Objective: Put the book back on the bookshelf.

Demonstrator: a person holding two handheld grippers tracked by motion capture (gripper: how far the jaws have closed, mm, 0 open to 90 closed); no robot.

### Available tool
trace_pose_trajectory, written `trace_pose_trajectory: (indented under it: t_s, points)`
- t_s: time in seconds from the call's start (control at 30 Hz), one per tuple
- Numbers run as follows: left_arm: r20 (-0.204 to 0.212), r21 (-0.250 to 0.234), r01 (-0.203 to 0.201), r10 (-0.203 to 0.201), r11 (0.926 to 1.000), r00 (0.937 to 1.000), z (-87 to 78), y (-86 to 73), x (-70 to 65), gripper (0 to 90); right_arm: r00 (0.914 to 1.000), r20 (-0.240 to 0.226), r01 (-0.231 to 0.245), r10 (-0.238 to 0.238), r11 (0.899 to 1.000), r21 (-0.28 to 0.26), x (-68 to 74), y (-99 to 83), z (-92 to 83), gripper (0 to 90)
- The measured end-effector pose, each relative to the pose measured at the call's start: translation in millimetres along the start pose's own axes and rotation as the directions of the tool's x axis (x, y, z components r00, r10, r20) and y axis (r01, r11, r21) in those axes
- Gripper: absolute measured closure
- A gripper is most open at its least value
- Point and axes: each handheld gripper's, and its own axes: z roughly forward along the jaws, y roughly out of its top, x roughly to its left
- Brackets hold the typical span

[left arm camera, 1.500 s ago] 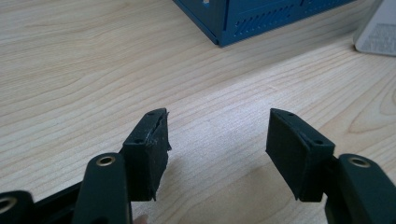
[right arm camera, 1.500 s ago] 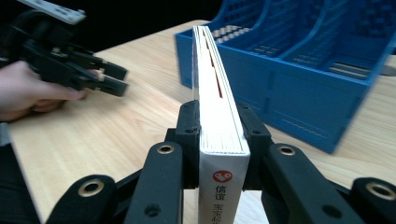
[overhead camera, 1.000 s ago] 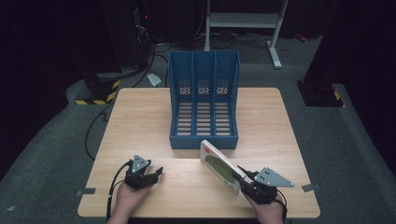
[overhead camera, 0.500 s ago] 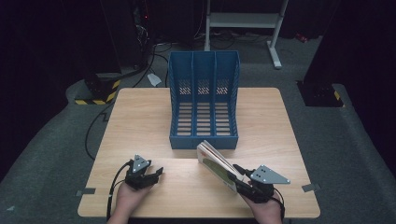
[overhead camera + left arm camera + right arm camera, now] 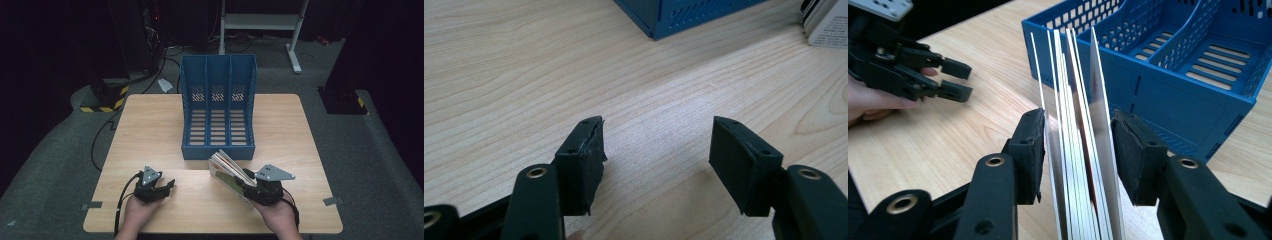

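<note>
Two grippers: right (image 5: 1078, 150), jaws just loosening around upright booklets (image 5: 1075, 130), rack (image 5: 218, 107) at twelve o'clock; left (image 5: 656, 150) gapes empty.

Matt surfaces on pale wood

Wood-grain table (image 5: 150, 125), smooth; perforated blue plastic file rack (image 5: 218, 107); glossy paper booklet (image 5: 1083, 130); matt black gripper pads (image 5: 585, 160).

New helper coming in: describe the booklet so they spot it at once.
On the light wooden table, look just in front of the blue plastic three-slot file rack, at its right front corner. The thin white booklet stands there on edge, pages fanned, between the right tool's jaws.
</note>
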Motion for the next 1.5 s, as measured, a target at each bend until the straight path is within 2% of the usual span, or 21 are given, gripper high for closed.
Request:
trace_pose_trajectory:
  t_s: [0.13, 0.4, 0.63, 0.9, 1.07, 1.2, 1.5]
  points:
    - [0.003, 0.002, -0.001, 0.001, 1.0, 1.0, -0.1, 0.1, 0.1, 38.7, 0.9998, 0.017, -0.004, 0.003, 0.999, 0.033, 2.1, 7.2, 6.2, 57.5]
    - [0.001, 0.001, -0.001, 0.001, 1.0, 1.0, -0.2, 0.0, -0.1, 38.8, 0.9972, 0.059, 0.04, -0.045, 0.995, 0.093, 5.3, 19.2, 12.3, 63.6]
    - [-0.001, 0.001, -0.003, 0.003, 1.0, 1.0, -0.2, 0.0, -0.1, 38.8, 0.9958, 0.075, 0.044, -0.052, 0.993, 0.109, 5.6, 20.8, 13.1, 69.3]
    - [-0.006, 0.003, -0.01, 0.01, 0.9999, 0.9999, 0.0, 0.2, -0.4, 38.7, 0.995, 0.083, 0.045, -0.056, 0.991, 0.126, 7.4, 21.5, 15.0, 70.7]
    - [-0.007, 0.042, -0.01, 0.011, 0.9991, 0.9999, 3.8, 1.6, -1.2, 37.1, 0.9943, 0.088, 0.049, -0.06, 0.991, 0.126, 8.3, 21.1, 15.4, 74.8]
    - [-0.009, 0.046, -0.005, 0.006, 0.9989, 0.9999, 4.4, 1.9, -1.4, 36.1, 0.9944, 0.091, 0.041, -0.053, 0.99, 0.132, 8.3, 21.8, 15.3, 75.9]
    - [-0.011, 0.047, -0.005, 0.005, 0.9989, 0.9999, 5.4, 2.3, -1.8, 34.0, 0.9909, 0.105, 0.071, -0.084, 0.99, 0.125, 13.1, 21.5, 15.7, 76.8]
